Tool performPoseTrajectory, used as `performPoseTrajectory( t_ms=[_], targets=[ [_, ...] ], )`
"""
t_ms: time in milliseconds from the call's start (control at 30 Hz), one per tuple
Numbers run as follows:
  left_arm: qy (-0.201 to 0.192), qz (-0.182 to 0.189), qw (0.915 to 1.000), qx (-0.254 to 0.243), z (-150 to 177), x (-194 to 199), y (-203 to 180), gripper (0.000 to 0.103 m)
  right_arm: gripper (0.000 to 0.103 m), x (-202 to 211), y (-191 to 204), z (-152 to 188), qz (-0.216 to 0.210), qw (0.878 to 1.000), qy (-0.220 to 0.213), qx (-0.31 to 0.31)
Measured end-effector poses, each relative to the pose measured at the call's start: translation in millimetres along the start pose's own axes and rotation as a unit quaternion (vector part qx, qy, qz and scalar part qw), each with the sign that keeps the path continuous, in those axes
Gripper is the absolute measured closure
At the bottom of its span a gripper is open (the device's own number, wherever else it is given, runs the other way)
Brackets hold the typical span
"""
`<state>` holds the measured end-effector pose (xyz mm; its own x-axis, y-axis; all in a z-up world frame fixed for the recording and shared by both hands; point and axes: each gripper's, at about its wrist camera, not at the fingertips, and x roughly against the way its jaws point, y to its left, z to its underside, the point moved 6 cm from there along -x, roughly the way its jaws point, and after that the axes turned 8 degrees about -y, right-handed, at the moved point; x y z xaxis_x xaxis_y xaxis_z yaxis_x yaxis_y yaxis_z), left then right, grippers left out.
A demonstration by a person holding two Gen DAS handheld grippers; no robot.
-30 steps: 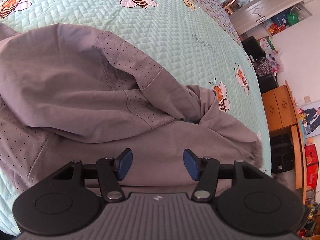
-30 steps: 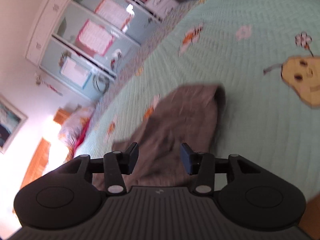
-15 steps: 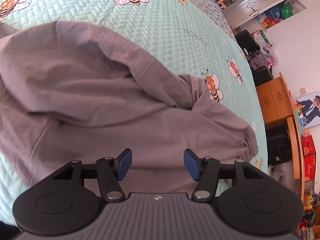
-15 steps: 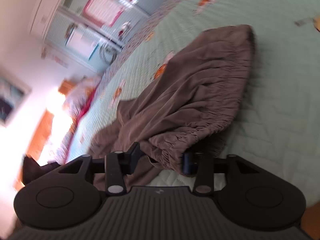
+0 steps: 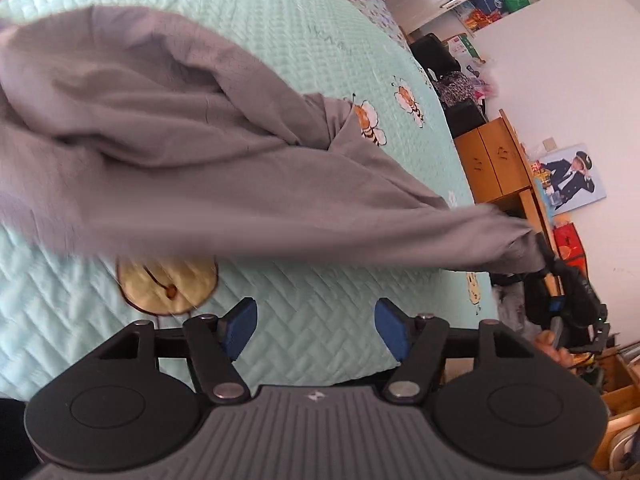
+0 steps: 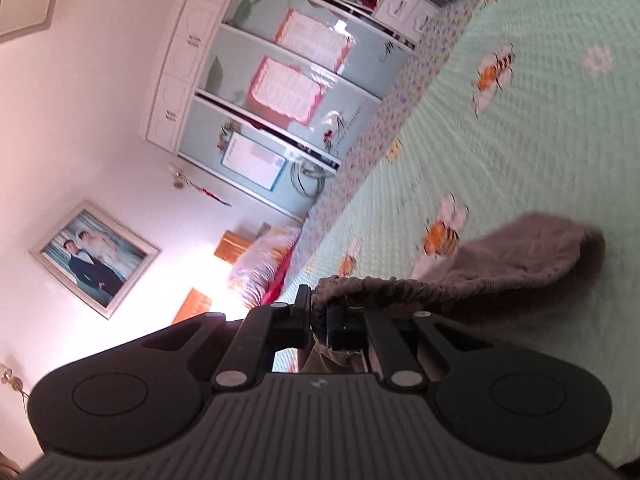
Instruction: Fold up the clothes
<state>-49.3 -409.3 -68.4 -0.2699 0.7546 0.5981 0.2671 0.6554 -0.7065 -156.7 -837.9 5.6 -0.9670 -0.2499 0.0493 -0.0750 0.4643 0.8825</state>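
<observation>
Grey garment (image 6: 532, 256) hem seemingly pinched in closing right jaws

I am looking into a home bedroom. A mint-green quilted bedspread printed with orange bees (image 5: 328, 48) is covering a wide bed and filling most of both views. A white built-in wardrobe with pale blue sliding panels (image 6: 280, 92) is standing along the far wall. A framed portrait photograph of a couple (image 6: 94, 258) is hanging beside it, and a floral pillow (image 6: 262, 266) is lying at the head of the bed. An orange-brown wooden cabinet (image 5: 490, 160) is sitting past the bed's edge, with household clutter and a poster of a uniformed figure (image 5: 572, 178) on the wall there.
</observation>
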Motion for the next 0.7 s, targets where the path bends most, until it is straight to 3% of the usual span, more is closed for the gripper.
performPoseTrajectory(
  t_ms=[133,233,333,567,700],
  targets=[
    [-0.026,0.03,0.9977,0.055,2,-3,8,0.035,0.096,-2,8,2,-0.003,1.0,0.001,0.006],
    [-0.043,0.045,0.9968,0.05,0,1,3,0.035,0.096,-6,5,9,0.0,1.0,0.006,0.0],
    [-0.059,0.041,0.9965,0.045,-4,5,4,0.035,0.096,-7,3,10,0.0,1.0,0.006,-0.006],
    [-0.071,0.013,0.9923,0.101,-9,-1,28,0.035,0.096,-7,10,6,-0.014,1.0,0.001,-0.017],
    [-0.082,0.007,0.9911,0.105,-15,-9,34,0.035,0.096,-6,18,3,-0.022,1.0,-0.001,-0.013]
  ],
)
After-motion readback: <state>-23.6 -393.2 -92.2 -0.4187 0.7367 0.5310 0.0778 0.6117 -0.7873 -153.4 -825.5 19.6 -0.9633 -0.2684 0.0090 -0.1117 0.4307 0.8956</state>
